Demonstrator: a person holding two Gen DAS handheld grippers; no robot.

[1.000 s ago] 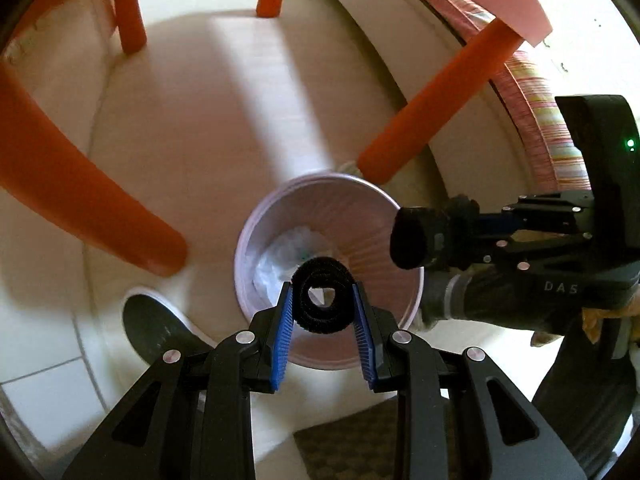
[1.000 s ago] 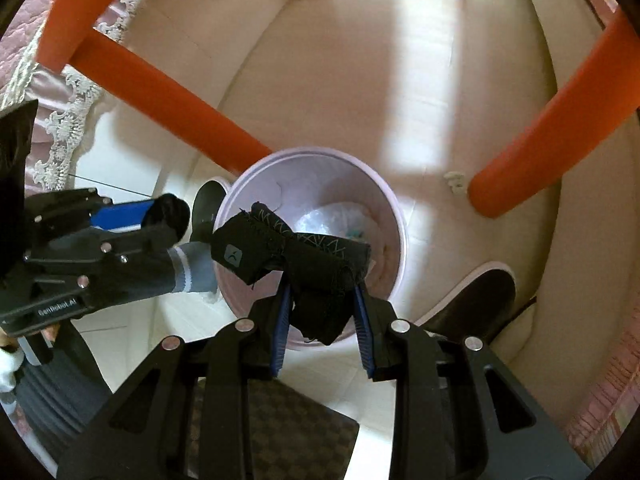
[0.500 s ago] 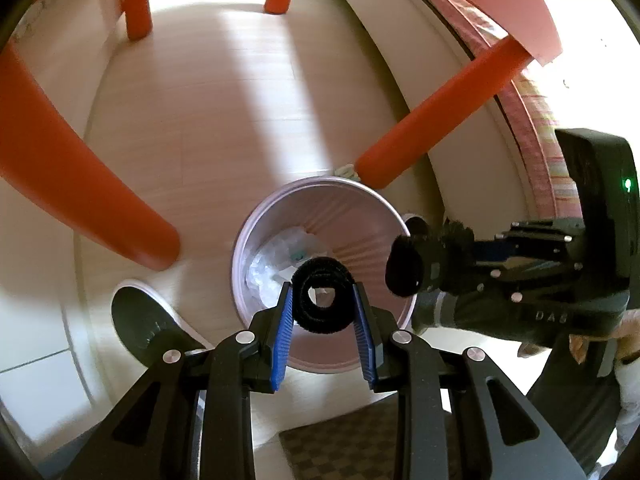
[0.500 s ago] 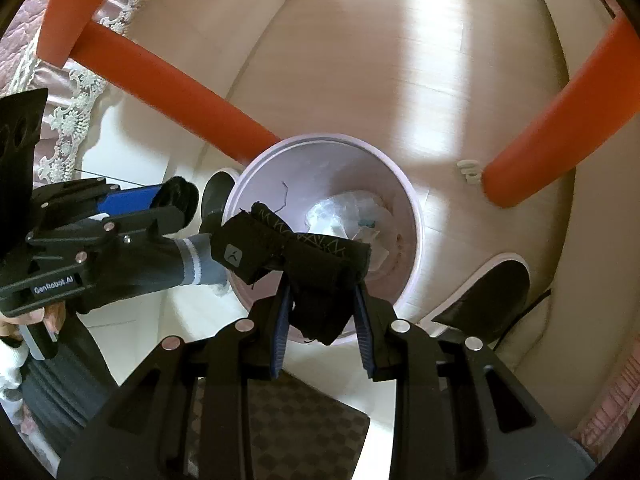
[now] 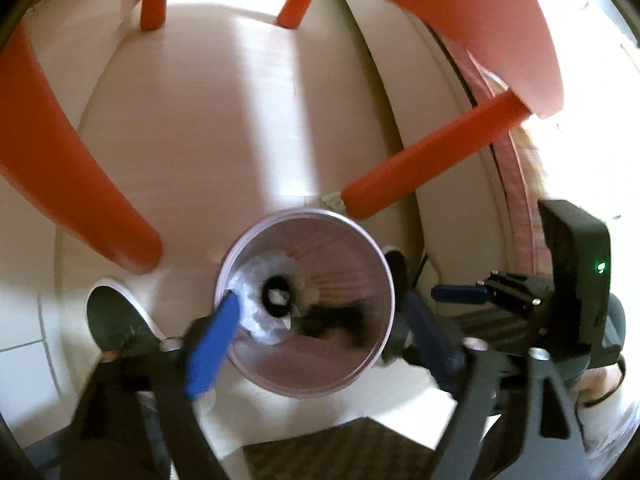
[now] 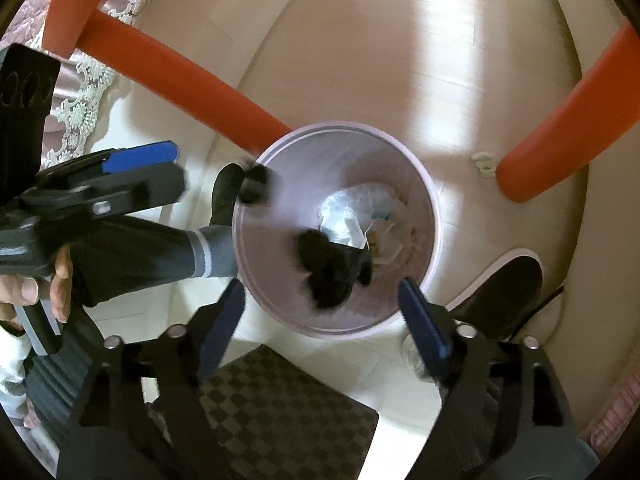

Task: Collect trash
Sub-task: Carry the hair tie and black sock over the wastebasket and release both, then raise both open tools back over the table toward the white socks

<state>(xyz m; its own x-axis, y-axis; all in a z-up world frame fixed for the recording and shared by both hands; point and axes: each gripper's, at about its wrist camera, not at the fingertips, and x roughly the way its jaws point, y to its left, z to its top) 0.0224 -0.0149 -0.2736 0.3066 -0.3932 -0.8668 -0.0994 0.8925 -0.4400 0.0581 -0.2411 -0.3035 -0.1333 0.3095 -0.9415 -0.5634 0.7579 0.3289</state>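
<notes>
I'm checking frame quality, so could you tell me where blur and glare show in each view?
Left wrist view: left gripper fingers and bin contents smeared; sunlit floor washed out. Right wrist view: black bundle inside the bin blurred, right gripper fingers soft.
</notes>
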